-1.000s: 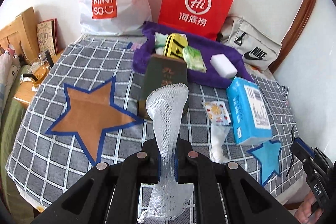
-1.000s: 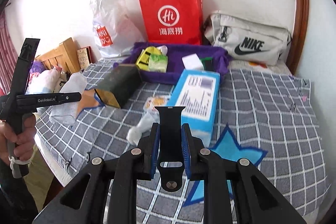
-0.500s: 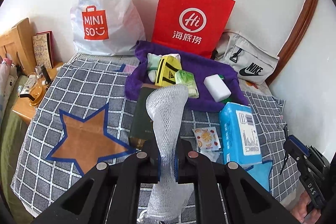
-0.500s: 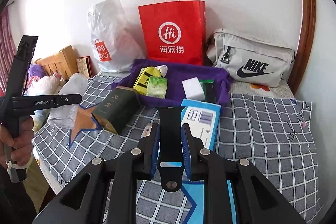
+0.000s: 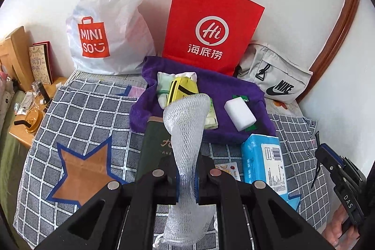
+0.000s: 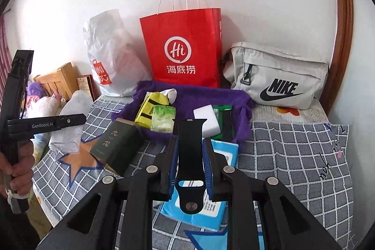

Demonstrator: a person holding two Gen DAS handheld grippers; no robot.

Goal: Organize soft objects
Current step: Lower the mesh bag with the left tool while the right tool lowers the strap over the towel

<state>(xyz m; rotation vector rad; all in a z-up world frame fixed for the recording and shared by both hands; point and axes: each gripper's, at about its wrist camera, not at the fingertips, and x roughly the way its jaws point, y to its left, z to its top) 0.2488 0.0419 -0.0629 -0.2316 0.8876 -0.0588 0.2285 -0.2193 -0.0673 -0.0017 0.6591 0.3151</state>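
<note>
We carry both items toward the purple towel [image 5: 234,86]: left gripper [image 5: 187,182] clamps the mesh sleeve [image 5: 186,132], right gripper [image 6: 189,165] clamps the black strap [image 6: 189,144] (both short of it); next, lower and release there.

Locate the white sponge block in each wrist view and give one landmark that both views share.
Left wrist: white sponge block lies right of centre on the purple towel.
Right wrist: white sponge block sits at centre, just behind the held black watch strap.
Shared landmark: red Haidilao paper bag.
</note>
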